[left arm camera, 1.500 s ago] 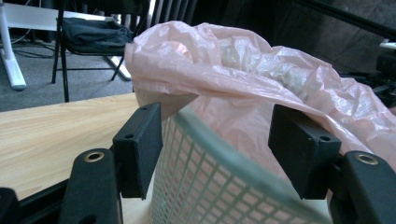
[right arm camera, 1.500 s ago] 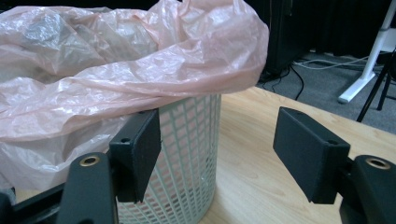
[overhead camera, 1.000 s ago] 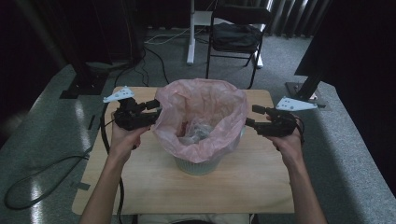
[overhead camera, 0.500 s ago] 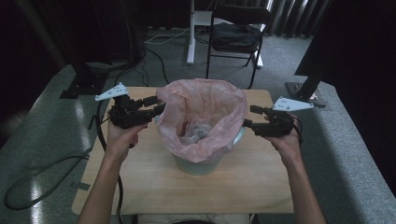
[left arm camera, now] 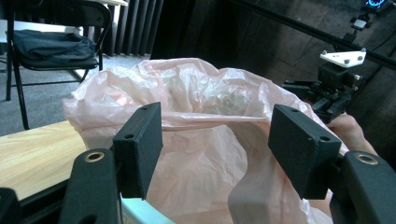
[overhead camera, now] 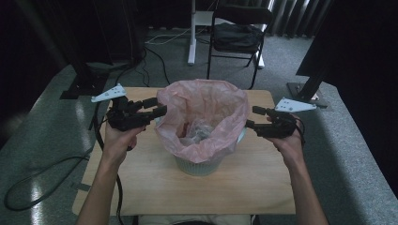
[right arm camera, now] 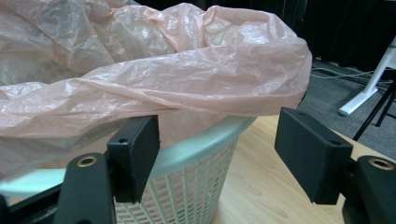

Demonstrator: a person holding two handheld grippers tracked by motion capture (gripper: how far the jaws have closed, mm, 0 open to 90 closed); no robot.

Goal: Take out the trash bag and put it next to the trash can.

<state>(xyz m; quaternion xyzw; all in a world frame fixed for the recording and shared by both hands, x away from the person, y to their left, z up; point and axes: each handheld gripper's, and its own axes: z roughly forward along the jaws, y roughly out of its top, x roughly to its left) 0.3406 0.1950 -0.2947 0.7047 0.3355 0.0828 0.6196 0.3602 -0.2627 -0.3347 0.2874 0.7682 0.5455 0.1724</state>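
High view: the pink bag (overhead camera: 202,117) lines the white basket (overhead camera: 197,164) mid-bench, left gripper (overhead camera: 157,108) and right gripper (overhead camera: 251,117) flanking it. Left gripper view: fingers (left arm camera: 140,144) spread astride the bag's rim. Right gripper view: fingers (right arm camera: 133,156) spread below the fold; best raise them onto plastic before pinching

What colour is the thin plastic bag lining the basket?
Pale translucent pink plastic bag, clearest in the right gripper view.

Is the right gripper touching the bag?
Cannot tell. In the right gripper view the open right gripper sits at the basket rim under the bag fold, with no clear contact or gap.
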